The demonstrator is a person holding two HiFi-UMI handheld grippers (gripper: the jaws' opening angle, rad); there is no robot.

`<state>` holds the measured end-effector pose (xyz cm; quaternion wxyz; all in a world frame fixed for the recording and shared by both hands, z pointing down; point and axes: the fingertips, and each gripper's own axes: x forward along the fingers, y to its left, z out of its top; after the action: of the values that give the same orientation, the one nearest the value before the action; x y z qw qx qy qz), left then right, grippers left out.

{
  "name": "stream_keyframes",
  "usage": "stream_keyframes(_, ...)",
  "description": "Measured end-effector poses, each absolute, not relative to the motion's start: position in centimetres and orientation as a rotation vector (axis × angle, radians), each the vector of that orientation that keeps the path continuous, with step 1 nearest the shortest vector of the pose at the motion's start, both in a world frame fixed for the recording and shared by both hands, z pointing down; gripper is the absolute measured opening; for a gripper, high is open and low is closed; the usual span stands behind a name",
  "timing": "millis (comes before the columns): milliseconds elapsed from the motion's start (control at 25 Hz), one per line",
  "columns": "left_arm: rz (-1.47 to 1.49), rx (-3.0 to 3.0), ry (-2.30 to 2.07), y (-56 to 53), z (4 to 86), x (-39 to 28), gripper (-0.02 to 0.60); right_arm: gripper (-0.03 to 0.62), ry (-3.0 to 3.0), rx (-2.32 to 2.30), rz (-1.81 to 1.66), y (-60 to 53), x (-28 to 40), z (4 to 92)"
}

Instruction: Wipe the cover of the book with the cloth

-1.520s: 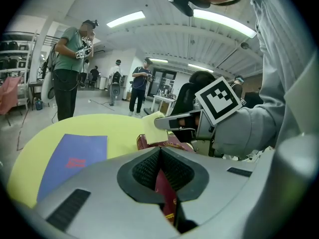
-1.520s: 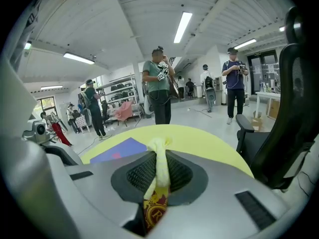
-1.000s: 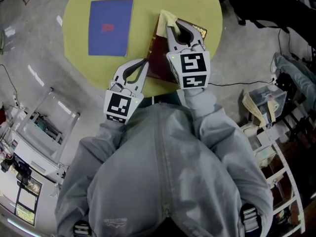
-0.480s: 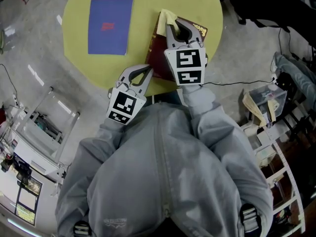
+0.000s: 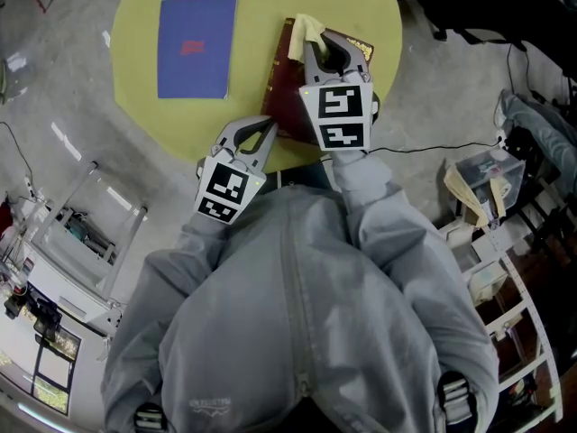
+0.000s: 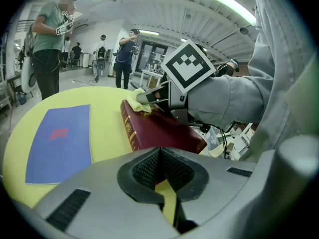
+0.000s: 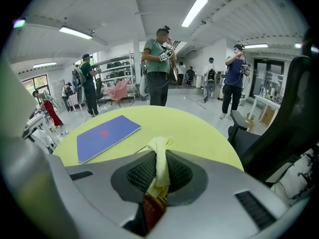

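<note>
Since a second ago, the right gripper (image 5: 315, 47) has slid a little toward the top of the frame, and the left gripper (image 5: 268, 124) has moved a little too. The right one pinches the yellow cloth (image 5: 306, 25) between its jaws and presses it on the far end of the dark red book (image 5: 285, 97). The book lies at the middle right of the round yellow table (image 5: 261, 3). The left gripper's jaws are pressed together with nothing in them, just beside the book's near corner. A blue booklet (image 5: 195, 48) lies flat at the upper left.
</note>
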<state>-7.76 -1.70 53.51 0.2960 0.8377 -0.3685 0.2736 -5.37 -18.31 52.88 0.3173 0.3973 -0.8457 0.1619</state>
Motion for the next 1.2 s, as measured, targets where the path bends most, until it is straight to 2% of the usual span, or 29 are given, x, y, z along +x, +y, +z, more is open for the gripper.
stream_keyframes(1200,0.743,2.236,-1.005,-1.6,53.3,-7.1,0.018,0.057,-2.045,1.234,0.316,-17.6,6.1,52.8)
